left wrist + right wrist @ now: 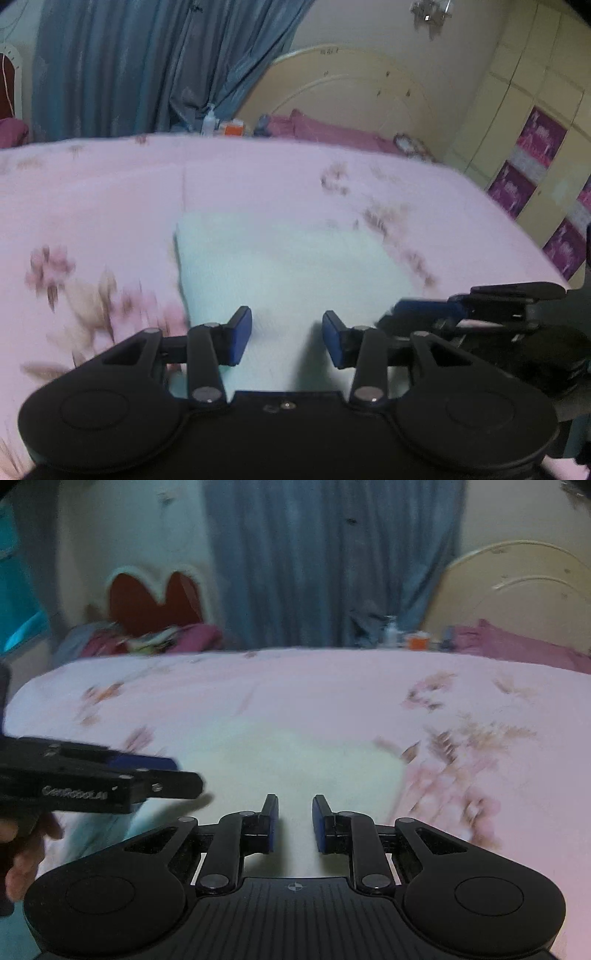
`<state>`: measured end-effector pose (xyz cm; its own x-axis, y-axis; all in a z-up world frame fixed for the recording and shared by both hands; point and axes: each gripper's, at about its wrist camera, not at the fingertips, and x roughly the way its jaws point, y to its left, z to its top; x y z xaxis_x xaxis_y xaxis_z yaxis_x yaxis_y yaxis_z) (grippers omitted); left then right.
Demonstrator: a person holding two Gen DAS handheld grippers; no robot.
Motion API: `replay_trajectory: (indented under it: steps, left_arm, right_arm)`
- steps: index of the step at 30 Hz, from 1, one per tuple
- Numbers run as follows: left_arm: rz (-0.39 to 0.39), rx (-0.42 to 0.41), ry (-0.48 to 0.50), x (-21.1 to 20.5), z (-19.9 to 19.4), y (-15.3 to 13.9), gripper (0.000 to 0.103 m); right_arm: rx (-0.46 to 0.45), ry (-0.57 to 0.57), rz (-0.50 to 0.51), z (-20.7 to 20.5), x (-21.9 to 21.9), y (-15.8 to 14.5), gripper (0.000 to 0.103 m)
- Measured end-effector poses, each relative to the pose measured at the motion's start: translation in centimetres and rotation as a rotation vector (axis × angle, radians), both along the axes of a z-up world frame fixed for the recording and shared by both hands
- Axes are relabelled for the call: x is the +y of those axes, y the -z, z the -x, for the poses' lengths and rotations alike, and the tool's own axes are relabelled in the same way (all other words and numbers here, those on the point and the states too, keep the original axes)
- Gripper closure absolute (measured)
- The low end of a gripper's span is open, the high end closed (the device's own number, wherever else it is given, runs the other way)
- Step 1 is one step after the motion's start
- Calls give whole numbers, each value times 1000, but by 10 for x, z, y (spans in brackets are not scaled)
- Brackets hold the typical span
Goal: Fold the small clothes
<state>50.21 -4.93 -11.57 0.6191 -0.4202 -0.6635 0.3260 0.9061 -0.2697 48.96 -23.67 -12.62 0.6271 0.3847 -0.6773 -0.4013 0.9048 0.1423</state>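
Note:
A pale mint cloth (284,266) lies folded into a rectangle on the pink floral bedspread (110,206). It also shows in the right wrist view (295,760). My left gripper (287,334) is open over the cloth's near edge, with nothing between its blue pads. My right gripper (295,821) is open and empty over the near edge of the cloth. The right gripper also shows side-on in the left wrist view (424,310), at the cloth's right corner. The left gripper also shows in the right wrist view (147,768), at the left.
A cream headboard (351,92) and purple pillows (325,129) are at the bed's far end. Bottles and an orange box (232,129) stand by blue curtains (147,62). Wardrobe doors (535,147) are on the right. Clothes (147,638) are piled beyond the bed's left side.

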Motion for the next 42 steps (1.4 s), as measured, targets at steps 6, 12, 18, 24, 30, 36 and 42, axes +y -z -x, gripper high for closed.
replay_trajectory:
  steps: [6, 12, 18, 24, 30, 36, 42]
  left_arm:
    - [35, -6, -9, 8, 26, -21, 62]
    - [41, 56, -92, 31, 63, -6, 62]
    - [61, 51, -153, 33, 58, -1, 62]
    - [51, 51, -178, 31, 46, -1, 52]
    - [67, 55, -202, 31, 42, 4, 53]
    - [85, 79, -212, 35, 32, 10, 53]
    - [39, 91, -203, 29, 27, 12, 53]
  right_arm:
    - [12, 215, -36, 0, -33, -5, 84]
    - [146, 163, -241, 35, -70, -4, 83]
    - [207, 124, -290, 45, -61, 18, 83]
    - [194, 145, -328, 31, -65, 16, 83]
    - [216, 148, -430, 13, -76, 18, 49]
    - [276, 140, -408, -4, -65, 22, 49]
    - [232, 108, -339, -9, -49, 23, 85]
